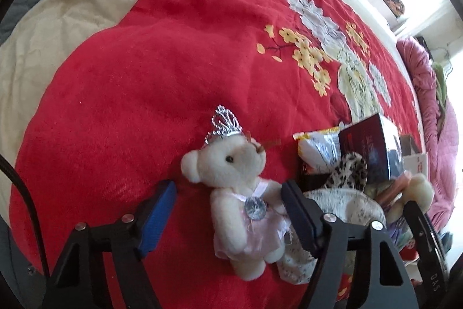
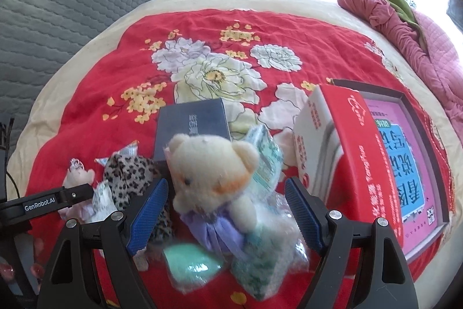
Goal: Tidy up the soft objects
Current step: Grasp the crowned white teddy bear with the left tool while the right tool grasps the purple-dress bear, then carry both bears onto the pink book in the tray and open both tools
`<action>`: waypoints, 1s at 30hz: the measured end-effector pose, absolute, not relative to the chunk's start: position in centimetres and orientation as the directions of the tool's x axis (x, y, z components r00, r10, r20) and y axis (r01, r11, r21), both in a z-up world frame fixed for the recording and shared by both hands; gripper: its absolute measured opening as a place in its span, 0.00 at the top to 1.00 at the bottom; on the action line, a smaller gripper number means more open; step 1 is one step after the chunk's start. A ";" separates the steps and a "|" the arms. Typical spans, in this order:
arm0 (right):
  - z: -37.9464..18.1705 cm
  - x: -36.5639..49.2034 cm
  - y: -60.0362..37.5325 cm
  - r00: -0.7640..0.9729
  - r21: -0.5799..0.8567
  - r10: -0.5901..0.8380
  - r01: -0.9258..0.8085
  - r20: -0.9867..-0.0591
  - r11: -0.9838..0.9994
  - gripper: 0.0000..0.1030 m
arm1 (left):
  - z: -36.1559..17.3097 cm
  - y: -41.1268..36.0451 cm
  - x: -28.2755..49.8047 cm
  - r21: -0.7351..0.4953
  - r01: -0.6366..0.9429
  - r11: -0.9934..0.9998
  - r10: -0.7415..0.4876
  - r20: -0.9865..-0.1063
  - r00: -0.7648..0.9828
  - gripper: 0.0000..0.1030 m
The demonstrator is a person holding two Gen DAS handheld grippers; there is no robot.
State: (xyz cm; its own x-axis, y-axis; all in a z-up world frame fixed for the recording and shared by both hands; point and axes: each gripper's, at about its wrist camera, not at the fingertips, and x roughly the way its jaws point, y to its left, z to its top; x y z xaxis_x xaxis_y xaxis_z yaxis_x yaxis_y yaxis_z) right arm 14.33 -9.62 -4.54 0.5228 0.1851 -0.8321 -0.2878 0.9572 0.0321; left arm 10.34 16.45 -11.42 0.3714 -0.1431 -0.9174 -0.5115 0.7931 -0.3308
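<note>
A cream teddy bear with a silver crown and pink dress (image 1: 240,193) lies on the red flowered quilt (image 1: 144,77). My left gripper (image 1: 228,210) is open, its fingers either side of the bear's body without touching. A second cream bear in a lilac dress (image 2: 214,187) sits between the open fingers of my right gripper (image 2: 225,213), on top of plastic-wrapped packets (image 2: 260,259). A leopard-print soft item (image 2: 130,175) lies to its left, also seen in the left wrist view (image 1: 347,173). The crowned bear shows small in the right wrist view (image 2: 78,175).
A dark blue box (image 2: 191,123), a red and white carton (image 2: 332,141) and a tray with a pink book (image 2: 405,164) lie on the quilt. A snack bag (image 1: 318,146) lies by the pile. A pink duvet (image 2: 419,28) is at right, a grey headboard (image 2: 58,5) at left.
</note>
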 end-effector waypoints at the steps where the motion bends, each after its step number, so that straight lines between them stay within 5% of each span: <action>1: -4.5 14.5 -9.6 0.525 0.036 0.190 -0.290 -0.830 0.956 0.30 | -11.5 16.6 10.5 -0.339 -0.514 0.788 -0.150 -0.916 0.373 0.29; 5: -4.5 14.8 -9.3 0.521 0.037 0.194 -0.296 -0.831 0.954 0.48 | -12.0 16.8 10.6 -0.345 -0.534 0.772 -0.155 -0.917 0.368 0.35; 8: -4.1 14.6 -9.2 0.533 0.036 0.202 -0.305 -0.822 0.952 0.51 | -11.9 16.8 10.8 -0.366 -0.526 0.768 -0.172 -0.908 0.382 0.54; 14: -2.2 14.0 -9.9 0.561 0.045 0.218 -0.305 -0.799 0.951 0.52 | -11.2 16.6 10.8 -0.380 -0.511 0.771 -0.182 -0.900 0.395 0.66; 30: 4.5 12.7 -14.4 0.651 0.127 0.272 -0.262 -0.709 0.957 0.52 | -1.1 14.8 9.1 -0.352 -0.396 0.848 -0.080 -0.824 0.561 0.68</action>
